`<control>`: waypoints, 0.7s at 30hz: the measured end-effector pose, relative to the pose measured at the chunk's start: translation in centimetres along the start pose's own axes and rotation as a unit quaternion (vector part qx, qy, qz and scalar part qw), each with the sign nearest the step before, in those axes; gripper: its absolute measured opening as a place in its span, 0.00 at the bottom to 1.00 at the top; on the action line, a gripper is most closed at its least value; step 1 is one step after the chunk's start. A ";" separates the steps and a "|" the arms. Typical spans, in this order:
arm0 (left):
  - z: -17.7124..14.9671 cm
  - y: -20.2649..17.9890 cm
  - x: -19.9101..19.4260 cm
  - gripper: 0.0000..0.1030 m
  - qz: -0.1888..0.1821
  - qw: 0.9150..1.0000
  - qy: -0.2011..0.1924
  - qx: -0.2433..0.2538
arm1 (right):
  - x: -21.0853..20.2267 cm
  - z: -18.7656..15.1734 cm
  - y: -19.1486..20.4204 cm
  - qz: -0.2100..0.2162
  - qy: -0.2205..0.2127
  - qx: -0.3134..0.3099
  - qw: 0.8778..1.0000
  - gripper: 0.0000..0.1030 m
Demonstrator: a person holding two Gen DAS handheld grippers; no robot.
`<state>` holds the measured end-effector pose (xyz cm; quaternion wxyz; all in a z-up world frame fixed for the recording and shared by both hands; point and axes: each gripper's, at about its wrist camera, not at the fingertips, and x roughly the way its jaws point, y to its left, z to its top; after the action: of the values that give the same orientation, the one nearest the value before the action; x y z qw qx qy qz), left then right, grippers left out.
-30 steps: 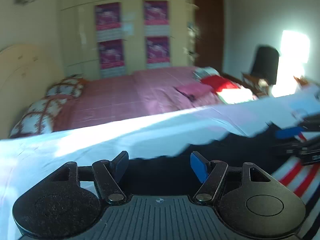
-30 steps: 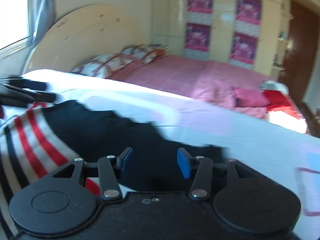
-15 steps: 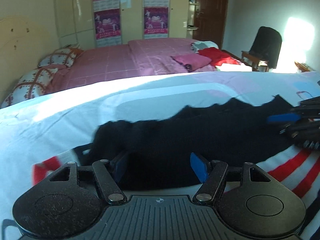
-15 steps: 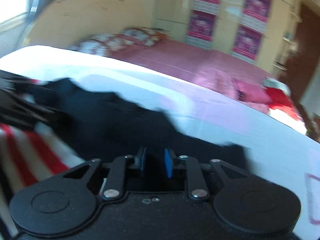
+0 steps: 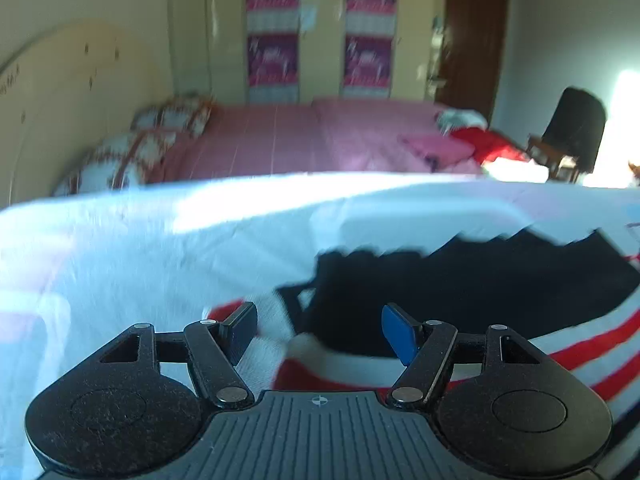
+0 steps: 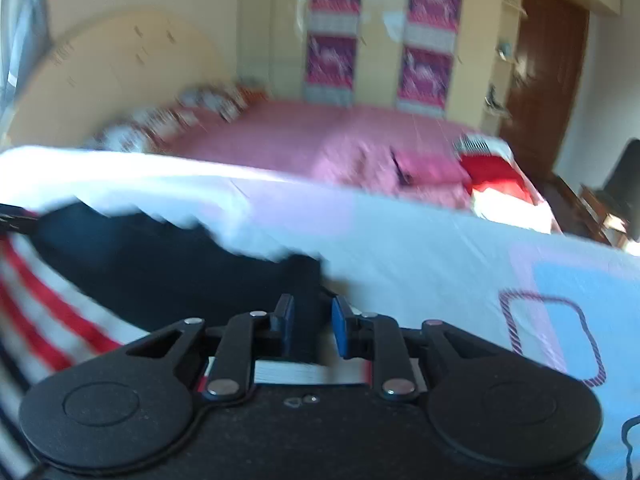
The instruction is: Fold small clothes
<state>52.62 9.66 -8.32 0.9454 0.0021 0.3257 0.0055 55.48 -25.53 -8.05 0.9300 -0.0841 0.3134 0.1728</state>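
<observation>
A small garment, black (image 5: 480, 288) at its far part with red and white stripes (image 5: 580, 352) nearer me, lies on a white bedsheet (image 5: 160, 240). My left gripper (image 5: 320, 330) is open above the garment's left corner; its pads touch nothing. In the right wrist view the garment (image 6: 140, 264) runs in from the left. Its black right end goes in between the narrow jaws of my right gripper (image 6: 313, 322). Those jaws are opening slightly, with the black cloth still filling the gap between the pads. The view is blurred.
Beyond the sheet stands a pink bed (image 5: 300, 140) with patterned pillows (image 5: 120, 160) and folded pink and red clothes (image 5: 460, 144). A dark chair (image 5: 576, 128) is at the far right. A printed outline (image 6: 552, 332) marks the sheet to the right of my right gripper.
My right jaws went from wide apart to narrow around the black cloth, and the hand moved right. My left gripper shifted to the garment's left corner, still open. The right gripper left the left view.
</observation>
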 end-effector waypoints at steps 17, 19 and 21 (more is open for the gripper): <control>-5.0 -5.8 -2.7 0.67 -0.092 0.995 0.031 0.031 | 1.0 -2.6 10.6 0.113 0.055 -0.102 0.987 0.34; -5.6 -3.7 -3.3 0.67 -0.073 0.997 0.031 0.024 | 0.2 -3.2 9.0 0.094 0.058 -0.093 0.989 0.37; -6.3 -1.4 -3.9 0.67 -0.060 0.998 0.028 0.011 | -0.5 -3.9 6.8 0.079 0.063 -0.079 0.992 0.39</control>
<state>45.72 8.17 -10.89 0.9344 -0.0068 0.3518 -0.0548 50.45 -20.35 -11.15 0.8821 -0.1431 0.3625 0.2647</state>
